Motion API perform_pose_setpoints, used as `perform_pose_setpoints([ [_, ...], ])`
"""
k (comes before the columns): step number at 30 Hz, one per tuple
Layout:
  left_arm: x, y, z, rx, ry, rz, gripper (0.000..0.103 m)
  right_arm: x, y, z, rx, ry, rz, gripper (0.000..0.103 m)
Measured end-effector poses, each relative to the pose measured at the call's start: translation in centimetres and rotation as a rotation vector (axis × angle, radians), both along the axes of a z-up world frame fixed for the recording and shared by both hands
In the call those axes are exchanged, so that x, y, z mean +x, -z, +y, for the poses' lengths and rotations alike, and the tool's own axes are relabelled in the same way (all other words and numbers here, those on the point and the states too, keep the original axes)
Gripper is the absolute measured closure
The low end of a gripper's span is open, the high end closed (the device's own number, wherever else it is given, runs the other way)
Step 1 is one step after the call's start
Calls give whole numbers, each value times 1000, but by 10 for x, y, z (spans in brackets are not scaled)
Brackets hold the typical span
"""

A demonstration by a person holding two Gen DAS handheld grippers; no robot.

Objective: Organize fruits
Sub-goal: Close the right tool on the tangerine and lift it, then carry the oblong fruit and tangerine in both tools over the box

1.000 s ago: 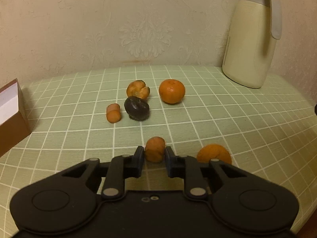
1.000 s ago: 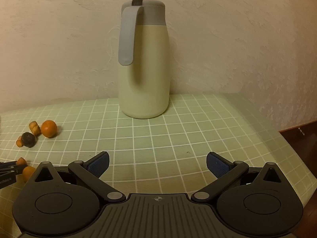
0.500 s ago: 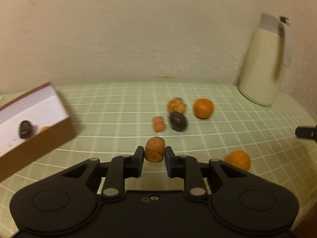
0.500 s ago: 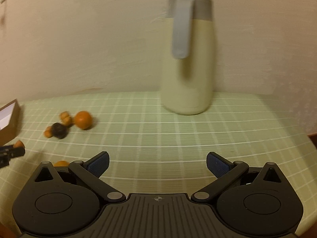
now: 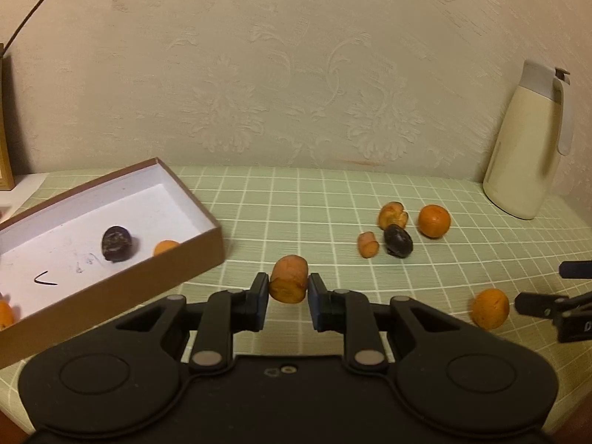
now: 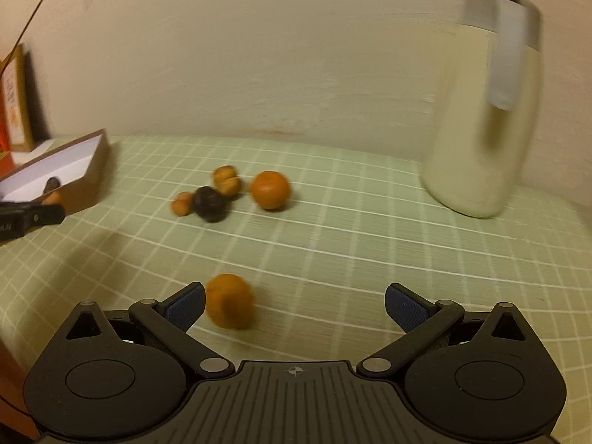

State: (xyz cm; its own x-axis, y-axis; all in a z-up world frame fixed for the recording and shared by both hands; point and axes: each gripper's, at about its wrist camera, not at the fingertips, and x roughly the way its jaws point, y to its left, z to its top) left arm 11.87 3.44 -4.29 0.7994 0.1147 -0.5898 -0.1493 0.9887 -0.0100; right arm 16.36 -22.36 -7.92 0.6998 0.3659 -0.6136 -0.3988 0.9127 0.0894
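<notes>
Left wrist view: left gripper (image 5: 288, 298) pinches a stubby orange fruit piece (image 5: 289, 284) at lower centre — the brown cardboard box (image 5: 111, 288) has entered lower left, so drop-off nears. Right gripper (image 6: 294, 305) stays spread.

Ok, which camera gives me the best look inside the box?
The left wrist view. There the box is sharp and open, with a dark fruit and orange pieces inside. The right wrist view is blurred and shows only the box's corner at the left edge.
</notes>
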Motion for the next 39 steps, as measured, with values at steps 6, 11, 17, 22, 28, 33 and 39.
perform_pose_setpoints([
  [6, -5, -2, 13, -8, -18, -8, 90, 5, 9, 21, -32, -33, 5, 0],
  [11, -7, -3, 18, -14, -23, -14, 90, 6, 11, 29, -38, -47, 4, 11],
  [17, -9, -4, 22, -22, -29, -19, 90, 12, 20, 39, -63, -56, 47, 59],
  [22, -11, -5, 24, -27, -33, -24, 90, 12, 22, 42, -69, -68, 56, 70],
  [28, -13, -7, 25, -29, -37, -30, 90, 13, 14, 38, -50, -47, 44, 70],
  [33, -18, -9, 29, -30, -48, -37, 90, 10, 1, 43, -22, -56, 13, 70],
  [39, -26, -15, 40, -35, -72, -53, 90, 6, -15, 63, 5, -98, -24, 70],
])
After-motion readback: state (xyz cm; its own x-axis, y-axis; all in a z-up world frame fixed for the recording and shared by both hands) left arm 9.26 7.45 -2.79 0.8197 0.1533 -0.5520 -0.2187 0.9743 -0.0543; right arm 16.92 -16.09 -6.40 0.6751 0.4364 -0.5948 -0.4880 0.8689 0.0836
